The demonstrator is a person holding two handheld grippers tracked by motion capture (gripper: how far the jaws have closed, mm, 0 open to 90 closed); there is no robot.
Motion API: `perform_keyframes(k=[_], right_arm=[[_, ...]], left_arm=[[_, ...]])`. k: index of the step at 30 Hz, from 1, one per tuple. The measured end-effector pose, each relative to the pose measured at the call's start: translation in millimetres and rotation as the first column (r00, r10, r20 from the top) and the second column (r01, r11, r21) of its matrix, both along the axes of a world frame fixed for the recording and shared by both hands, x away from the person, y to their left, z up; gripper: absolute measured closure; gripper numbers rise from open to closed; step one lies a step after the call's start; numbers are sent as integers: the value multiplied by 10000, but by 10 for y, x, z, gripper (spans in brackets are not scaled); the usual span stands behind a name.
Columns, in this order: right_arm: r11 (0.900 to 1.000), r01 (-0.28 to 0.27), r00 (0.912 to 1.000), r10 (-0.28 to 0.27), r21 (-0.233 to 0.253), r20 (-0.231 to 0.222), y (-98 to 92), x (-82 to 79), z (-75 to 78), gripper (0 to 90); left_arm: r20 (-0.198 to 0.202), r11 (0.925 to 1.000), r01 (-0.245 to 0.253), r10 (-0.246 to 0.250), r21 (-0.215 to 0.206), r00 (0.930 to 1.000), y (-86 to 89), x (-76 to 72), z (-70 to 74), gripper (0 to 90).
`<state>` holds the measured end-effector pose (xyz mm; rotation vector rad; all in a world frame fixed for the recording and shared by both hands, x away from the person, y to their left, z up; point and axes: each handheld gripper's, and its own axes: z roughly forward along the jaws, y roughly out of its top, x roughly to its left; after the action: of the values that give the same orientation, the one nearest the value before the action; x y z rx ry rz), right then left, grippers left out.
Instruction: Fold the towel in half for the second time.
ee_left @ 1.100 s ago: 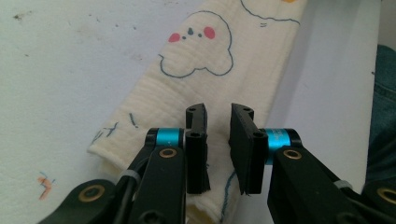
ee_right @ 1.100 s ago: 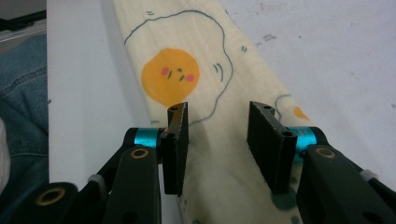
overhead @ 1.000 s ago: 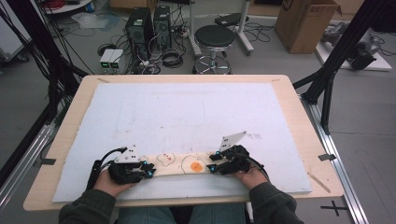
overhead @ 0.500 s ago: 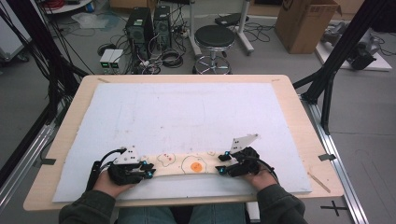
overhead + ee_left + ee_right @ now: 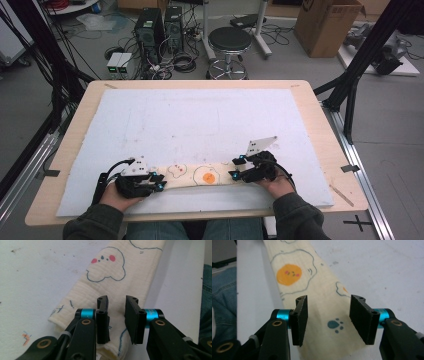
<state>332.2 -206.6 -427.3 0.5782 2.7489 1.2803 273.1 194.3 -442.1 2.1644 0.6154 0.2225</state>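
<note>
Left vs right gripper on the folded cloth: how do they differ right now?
The left gripper has its jaws narrowly apart, over the cloth end near the blue-outlined cloud print. The right gripper has its jaws much wider, straddling the end with the blue paw print. Both are open, neither clamps the cloth.

No words, brands or numbers can be read; the cloth bears only printed drawings, no lettering.

Folded cream cloth, cartoon-printed, seemingly flat
</note>
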Motion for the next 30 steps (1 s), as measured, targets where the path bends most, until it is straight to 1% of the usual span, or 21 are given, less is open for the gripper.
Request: perform_keyframes(k=[6, 9, 12, 15, 16, 17, 18, 22, 24, 27, 29, 30], right_arm=[[9981, -8, 10000, 2, -620, -87, -22, -23, -98, 462], [9980, 86, 9998, -74, -627, 188, -23, -50, -128, 459], [9979, 33, 9998, -19, -643, 204, -20, -54, -131, 459], [9984, 88, 9997, -75, -561, 234, -21, -60, -139, 457], [9984, 62, 9997, -47, -562, 259, -24, -57, -142, 457], [9984, 68, 9997, -55, -554, 226, -25, -59, -143, 456], [9985, 69, 9997, -57, -548, 232, -25, -59, -144, 455], [9985, 85, 9997, -71, -537, 255, -26, -62, -146, 453], [9986, 86, 9995, -71, -524, 299, -25, -64, -148, 452], [9985, 112, 9995, -96, -537, 295, -25, -69, -147, 450], [9985, 73, 9995, -57, -540, 311, -25, -67, -147, 449], [9984, 87, 9995, -71, -553, 299, -27, -68, -145, 448]], left_arm=[[44, 10000, 1, -1, 11, 10000, -1, -4, -2, 717], [82, 10000, -15, 15, 13, 10000, 1, -5, -3, 704], [109, 10000, -77, 77, 0, 9999, 8, -7, 8, 672], [129, 9998, -95, 97, -177, 9999, 28, -13, 36, 633], [219, 9997, -73, 78, -229, 9997, 40, -14, 55, 629], [256, 9990, -104, 115, -426, 9996, 47, -18, 73, 625], [367, 9987, -110, 129, -504, 9992, 62, -11, 96, 620], [544, 9932, -485, 545, -1054, 9970, 129, 37, 165, 581], [516, 9906, -637, 704, -1211, 9962, 146, 59, 167, 576], [335, 9946, -655, 684, -811, 9971, 149, 79, 127, 577], [49, 9965, -580, 584, -608, 9983, 163, 92, 92, 578], [-20, 9970, -592, 592, -505, 9982, 174, 95, 74, 576]])
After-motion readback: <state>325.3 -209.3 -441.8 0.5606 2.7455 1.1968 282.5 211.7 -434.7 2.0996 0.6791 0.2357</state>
